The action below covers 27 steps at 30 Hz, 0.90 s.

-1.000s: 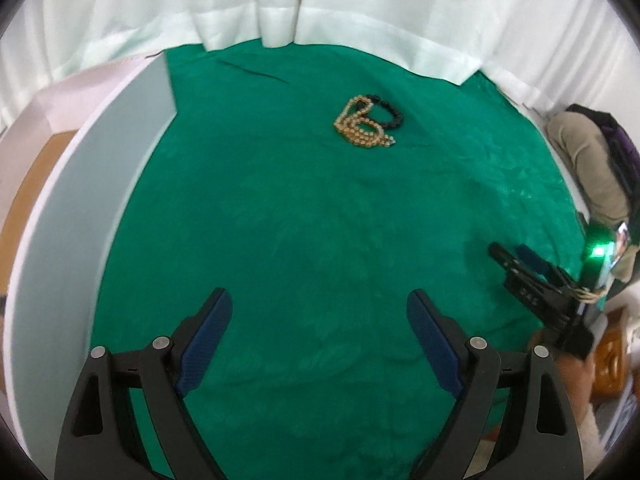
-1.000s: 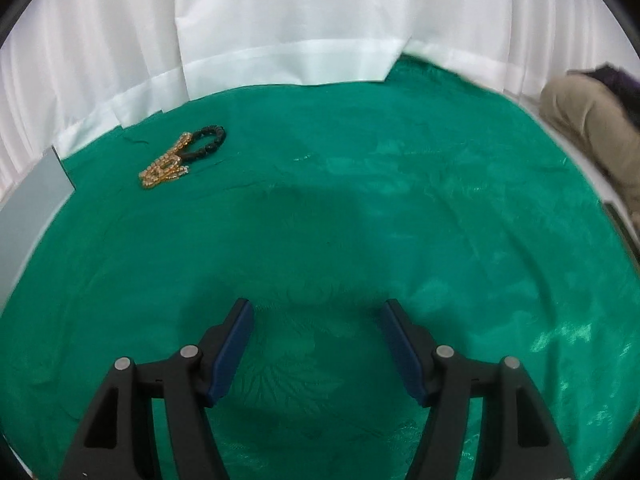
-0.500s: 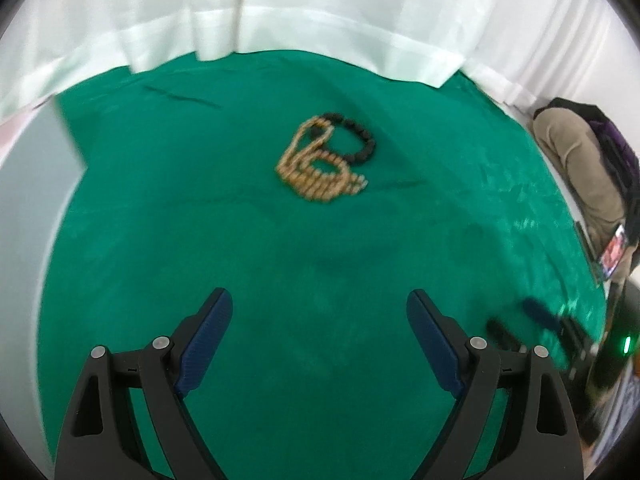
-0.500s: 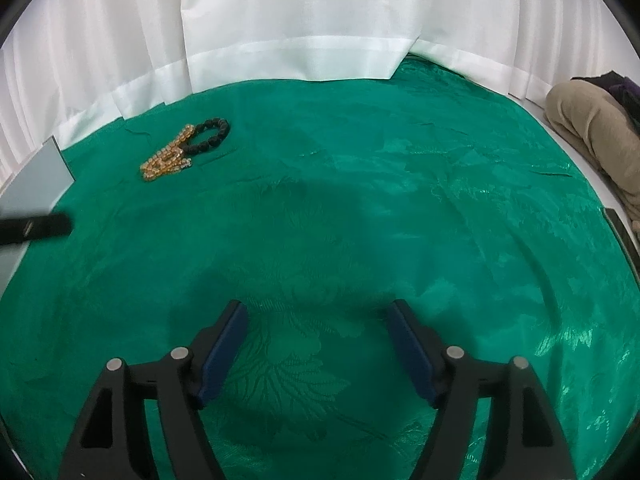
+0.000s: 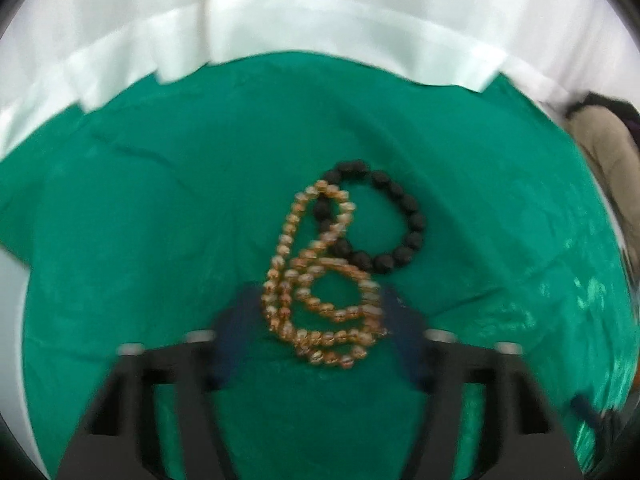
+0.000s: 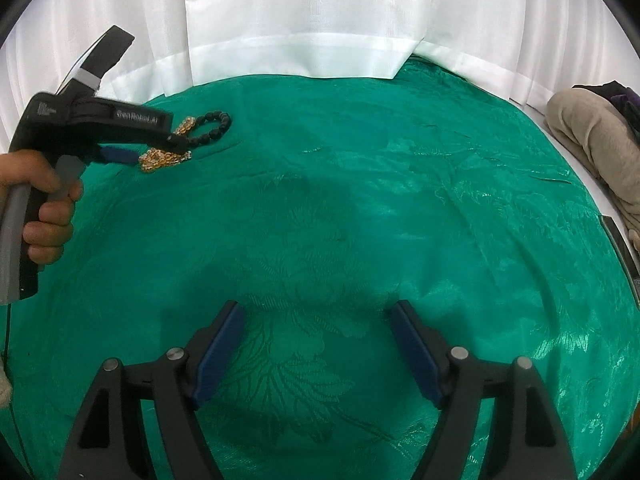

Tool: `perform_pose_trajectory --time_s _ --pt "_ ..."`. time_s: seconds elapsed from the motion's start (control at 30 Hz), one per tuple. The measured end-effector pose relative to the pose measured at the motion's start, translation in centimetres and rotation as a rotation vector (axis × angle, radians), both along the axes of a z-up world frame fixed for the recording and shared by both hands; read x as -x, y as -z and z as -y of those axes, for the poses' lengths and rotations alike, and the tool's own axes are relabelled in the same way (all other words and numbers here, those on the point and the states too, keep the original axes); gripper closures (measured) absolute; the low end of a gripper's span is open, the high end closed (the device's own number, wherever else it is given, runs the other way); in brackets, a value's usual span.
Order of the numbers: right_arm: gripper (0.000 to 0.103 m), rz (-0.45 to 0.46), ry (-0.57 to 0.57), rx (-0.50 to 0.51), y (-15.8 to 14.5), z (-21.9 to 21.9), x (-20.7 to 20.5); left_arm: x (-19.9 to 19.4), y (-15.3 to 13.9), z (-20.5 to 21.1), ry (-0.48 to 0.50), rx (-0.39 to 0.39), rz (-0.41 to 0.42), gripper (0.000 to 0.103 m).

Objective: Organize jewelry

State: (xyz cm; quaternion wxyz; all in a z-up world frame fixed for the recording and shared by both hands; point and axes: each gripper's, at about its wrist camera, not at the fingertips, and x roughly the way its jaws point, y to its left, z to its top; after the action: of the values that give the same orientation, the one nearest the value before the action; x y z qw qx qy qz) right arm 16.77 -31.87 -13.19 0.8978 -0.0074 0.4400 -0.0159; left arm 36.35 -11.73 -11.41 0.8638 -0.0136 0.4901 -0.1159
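Note:
A golden bead necklace [image 5: 320,292] lies coiled on the green cloth [image 5: 160,220], overlapping a black bead bracelet [image 5: 384,220] just beyond it. My left gripper [image 5: 318,312] is open, its blue fingers on either side of the necklace's near loops, low over the cloth. In the right wrist view the left gripper [image 6: 160,150] reaches in from the left over the necklace [image 6: 164,158] and bracelet [image 6: 212,128]. My right gripper [image 6: 316,344] is open and empty above the cloth's near middle, far from the jewelry.
White curtains [image 6: 304,20] hang around the back of the table. A beige bundle of fabric [image 6: 592,136] lies at the right edge. A grey-white panel [image 5: 10,320] stands at the left edge in the left wrist view.
My left gripper has moved forward and down to the jewelry, so the necklace now sits between its open fingers. My right gripper has barely moved.

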Motion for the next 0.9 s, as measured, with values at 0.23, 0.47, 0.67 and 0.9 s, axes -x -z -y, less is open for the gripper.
perform_pose_trajectory --time_s 0.23,0.47,0.67,0.9 --pt "0.025 0.000 0.000 0.002 0.0 0.0 0.0 3.7 -2.2 -3.2 -0.004 0.085 0.028 0.091" --pt "0.025 -0.001 0.000 0.004 0.0 0.0 -0.1 11.1 -6.7 -8.8 -0.075 0.294 0.042 0.092" --pt "0.024 -0.001 -0.001 0.000 0.0 0.0 -0.1 16.6 -9.1 -12.5 -0.122 0.352 0.045 0.092" --pt "0.025 -0.190 -0.175 -0.381 -5.9 -0.9 -3.1 20.8 -8.8 -14.9 -0.176 0.299 0.033 0.092"
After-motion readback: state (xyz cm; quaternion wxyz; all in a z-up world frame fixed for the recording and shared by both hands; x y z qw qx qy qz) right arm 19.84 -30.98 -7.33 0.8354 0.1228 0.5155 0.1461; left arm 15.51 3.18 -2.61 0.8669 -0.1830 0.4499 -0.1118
